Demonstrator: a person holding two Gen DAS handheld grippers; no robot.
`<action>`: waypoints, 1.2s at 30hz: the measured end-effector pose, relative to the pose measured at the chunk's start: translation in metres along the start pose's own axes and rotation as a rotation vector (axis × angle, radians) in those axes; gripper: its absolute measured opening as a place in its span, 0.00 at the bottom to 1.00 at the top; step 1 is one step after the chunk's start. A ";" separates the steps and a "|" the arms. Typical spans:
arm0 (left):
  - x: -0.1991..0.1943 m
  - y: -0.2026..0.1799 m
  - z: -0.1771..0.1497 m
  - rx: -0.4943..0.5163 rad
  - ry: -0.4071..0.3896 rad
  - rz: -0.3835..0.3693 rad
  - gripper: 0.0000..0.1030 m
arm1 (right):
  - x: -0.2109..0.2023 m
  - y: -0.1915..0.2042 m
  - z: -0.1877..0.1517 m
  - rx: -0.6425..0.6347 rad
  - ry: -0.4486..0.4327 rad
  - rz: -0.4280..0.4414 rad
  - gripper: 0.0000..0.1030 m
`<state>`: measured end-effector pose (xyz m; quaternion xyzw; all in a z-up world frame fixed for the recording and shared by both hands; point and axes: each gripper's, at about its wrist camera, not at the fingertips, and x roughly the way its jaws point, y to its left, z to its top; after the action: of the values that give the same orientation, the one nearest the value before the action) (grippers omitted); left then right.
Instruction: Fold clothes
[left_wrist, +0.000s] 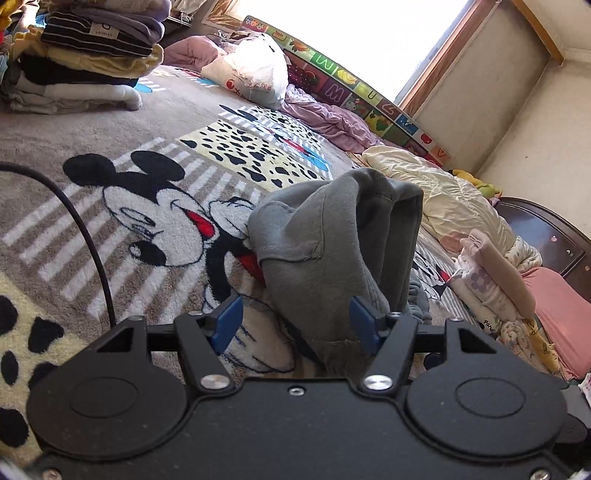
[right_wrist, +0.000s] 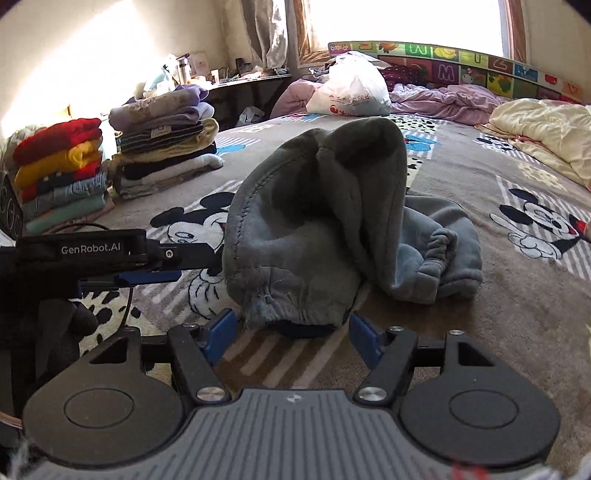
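A grey sweat garment (left_wrist: 332, 240) stands bunched in a hump on the cartoon-mouse blanket (left_wrist: 147, 206). My left gripper (left_wrist: 295, 314) is open; the cloth sits between its blue pads, leaning on the right one with a gap at the left. In the right wrist view the garment (right_wrist: 314, 221) shows an elastic cuff low at the front, and a second part lies flat to the right. My right gripper (right_wrist: 293, 321) is open with that cuff between its pads, not visibly squeezed. The left gripper (right_wrist: 192, 264) reaches in from the left to the garment's side.
Two stacks of folded clothes (right_wrist: 59, 173) (right_wrist: 166, 144) stand at the left. Further back on the blanket (right_wrist: 480, 314) are a white plastic bag (right_wrist: 354, 88), a purple quilt (right_wrist: 443, 99) and a cream quilt (right_wrist: 546, 133). A black cable (left_wrist: 85, 236) crosses it, and small folded items (left_wrist: 491, 280) lie on the right.
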<state>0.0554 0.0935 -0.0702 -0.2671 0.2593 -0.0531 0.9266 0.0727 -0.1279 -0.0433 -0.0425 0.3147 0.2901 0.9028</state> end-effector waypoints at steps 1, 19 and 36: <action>0.001 0.002 0.001 -0.008 -0.002 -0.004 0.63 | 0.003 0.004 0.001 -0.023 0.003 -0.007 0.67; 0.027 0.061 0.015 -0.343 0.084 -0.116 0.67 | 0.060 0.030 0.004 -0.051 -0.039 -0.099 0.31; 0.028 0.031 0.004 -0.252 0.147 -0.220 0.68 | -0.116 -0.129 -0.014 0.723 -0.308 0.140 0.14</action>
<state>0.0801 0.1153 -0.0958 -0.4031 0.3000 -0.1406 0.8531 0.0624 -0.2957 0.0012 0.3437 0.2594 0.2242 0.8743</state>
